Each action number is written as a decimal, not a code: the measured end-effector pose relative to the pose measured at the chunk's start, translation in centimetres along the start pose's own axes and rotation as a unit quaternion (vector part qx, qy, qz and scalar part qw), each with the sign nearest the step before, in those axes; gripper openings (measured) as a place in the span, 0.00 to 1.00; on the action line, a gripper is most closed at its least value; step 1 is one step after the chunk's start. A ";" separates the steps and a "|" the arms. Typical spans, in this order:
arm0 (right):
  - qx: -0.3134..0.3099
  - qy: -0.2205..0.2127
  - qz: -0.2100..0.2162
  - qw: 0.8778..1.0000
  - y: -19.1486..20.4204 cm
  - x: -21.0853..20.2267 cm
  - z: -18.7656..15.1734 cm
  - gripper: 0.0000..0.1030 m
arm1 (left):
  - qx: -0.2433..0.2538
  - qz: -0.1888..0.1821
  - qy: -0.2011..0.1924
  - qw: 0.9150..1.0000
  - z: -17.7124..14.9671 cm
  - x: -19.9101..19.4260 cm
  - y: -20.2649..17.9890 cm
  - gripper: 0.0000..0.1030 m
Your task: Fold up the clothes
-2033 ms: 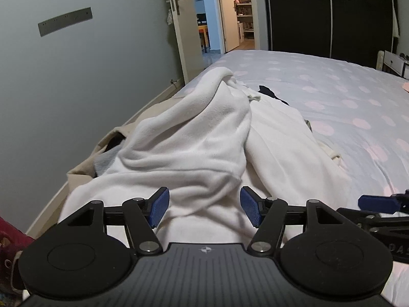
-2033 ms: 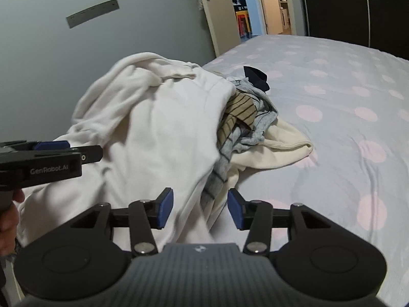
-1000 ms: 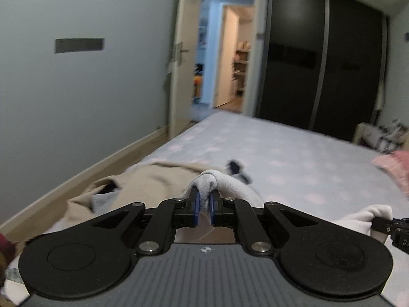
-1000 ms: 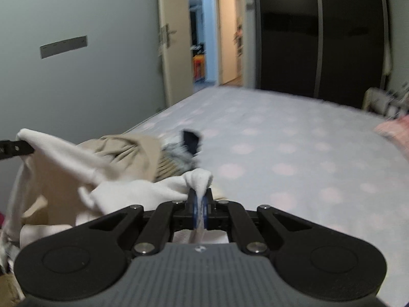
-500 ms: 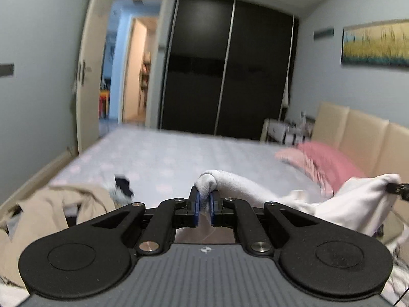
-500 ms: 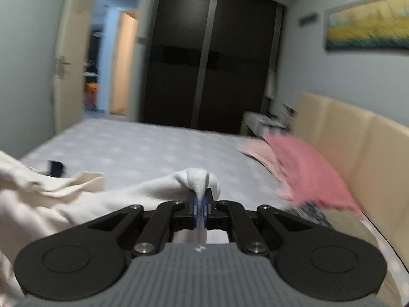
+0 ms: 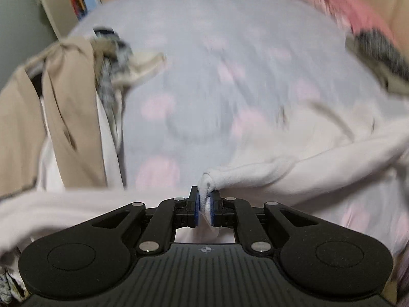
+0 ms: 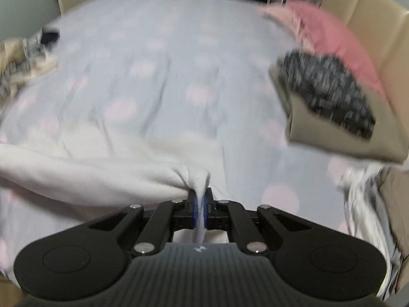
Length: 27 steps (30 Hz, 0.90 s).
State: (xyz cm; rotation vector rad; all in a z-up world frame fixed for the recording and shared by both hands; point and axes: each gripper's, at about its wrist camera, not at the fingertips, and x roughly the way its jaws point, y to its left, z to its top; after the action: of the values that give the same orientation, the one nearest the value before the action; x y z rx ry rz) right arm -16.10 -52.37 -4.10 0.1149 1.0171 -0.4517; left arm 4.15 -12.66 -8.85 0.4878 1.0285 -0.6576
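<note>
A white fleece garment (image 7: 306, 179) stretches between both grippers above the dotted bedsheet (image 7: 204, 51). My left gripper (image 7: 204, 208) is shut on a bunched edge of it, with cloth running off to the right. My right gripper (image 8: 200, 211) is shut on another pinch of the same white garment (image 8: 89, 168), which spreads to the left over the dotted bedsheet (image 8: 153, 64). Both views are blurred by motion.
A pile of unfolded clothes, beige (image 7: 64, 117) and striped, lies at the left of the bed. At the right rests a folded stack with a dark patterned piece (image 8: 329, 92) on top, next to a pink pillow (image 8: 332, 30) and a beige headboard (image 8: 378, 18).
Both grippers, still holding the white garment, have tipped from facing the wardrobe down toward the bed. The garment now hangs low, spread over the sheet.
</note>
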 end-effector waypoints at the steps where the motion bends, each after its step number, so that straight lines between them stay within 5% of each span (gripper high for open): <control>1: -0.009 0.019 0.005 1.000 0.1 0.7 -0.7 0.05 | 0.005 0.001 0.012 1.000 -0.4 0.4 0.0 0.06; 5: -0.041 0.068 0.026 0.997 0.7 2.4 -2.2 0.05 | 0.026 0.000 0.051 0.998 -1.8 2.0 -0.2 0.06; 11: -0.081 0.115 0.032 0.990 1.9 2.8 -4.8 0.08 | 0.066 -0.026 0.049 0.996 -3.1 1.4 -1.5 0.09; 12: -0.084 0.111 0.034 0.990 2.0 2.2 -4.9 0.11 | 0.074 -0.026 0.048 0.996 -3.1 1.4 -1.8 0.12; 14: -0.085 0.088 0.040 0.992 1.9 0.7 -4.6 0.31 | 0.085 -0.026 0.046 0.995 -3.1 1.3 -2.1 0.14; 20: -0.076 -0.003 0.084 0.994 1.8 -2.1 -1.9 0.36 | 0.093 -0.031 0.043 0.994 -2.8 1.1 -2.6 0.21; 27: -0.148 -0.041 0.119 0.981 6.5 0.9 0.8 0.37 | 0.096 -0.037 0.048 0.994 -2.5 1.8 -2.4 0.28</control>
State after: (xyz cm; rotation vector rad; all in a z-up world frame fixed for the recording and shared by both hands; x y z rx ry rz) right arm -12.39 -47.05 -5.17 -0.0483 0.9640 -0.0832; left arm 1.63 -13.22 -11.69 0.6564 1.0823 -0.8100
